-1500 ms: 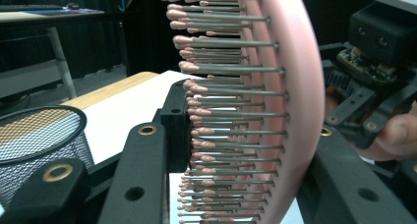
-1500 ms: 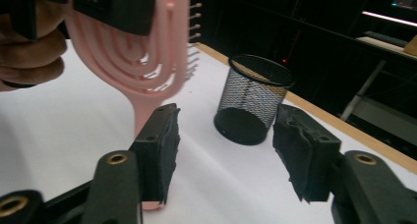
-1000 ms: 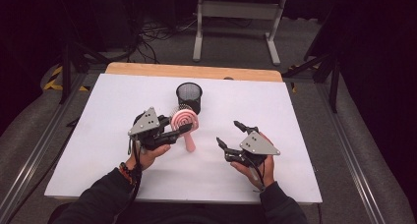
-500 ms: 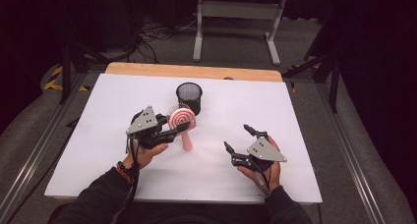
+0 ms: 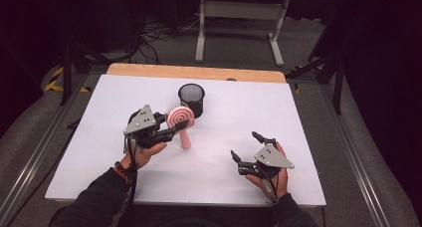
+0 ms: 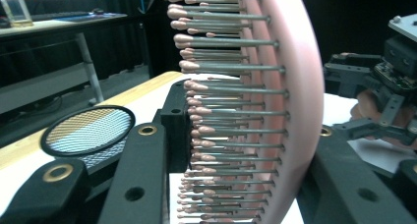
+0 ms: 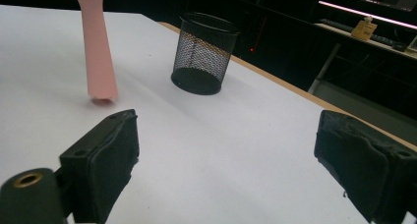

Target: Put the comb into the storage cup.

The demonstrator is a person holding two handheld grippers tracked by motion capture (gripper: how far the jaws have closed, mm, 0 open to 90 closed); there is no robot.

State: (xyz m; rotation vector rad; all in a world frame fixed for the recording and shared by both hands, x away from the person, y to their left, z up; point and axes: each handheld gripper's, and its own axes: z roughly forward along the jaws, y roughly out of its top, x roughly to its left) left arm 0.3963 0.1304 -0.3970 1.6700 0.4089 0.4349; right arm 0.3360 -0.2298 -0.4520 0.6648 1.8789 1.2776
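A pink hairbrush point(image 5: 178, 116) stands handle-down just above the white table point(image 5: 318, 112), its head clamped in my left gripper point(image 5: 168, 130). In the left gripper view the hairbrush head point(image 6: 295, 101) sits between the black jaws of the left gripper point(image 6: 236, 184), bristles pointing left. A black mesh cup point(image 5: 192, 98) stands upright just behind the brush. My right gripper point(image 5: 245, 145) hovers low at the front right, a hand's width from the brush. The right gripper point(image 7: 231, 170) has just been opening its jaws, with nothing between them. Ahead of it are the pink handle point(image 7: 98, 52) and the mesh cup point(image 7: 204, 52).
A wooden strip point(image 5: 199, 72) borders the table's far edge, with a grey stand point(image 5: 239, 23) and cables on the floor behind. Metal rails point(image 5: 356, 152) run along both sides. In the left gripper view the mesh cup point(image 6: 88, 130) lies left, the other gripper point(image 6: 383, 101) right.
My right gripper has drawn back toward the front edge and to the right, sinking a little, and its jaws have spread wider. The left gripper and the brush have stayed put.
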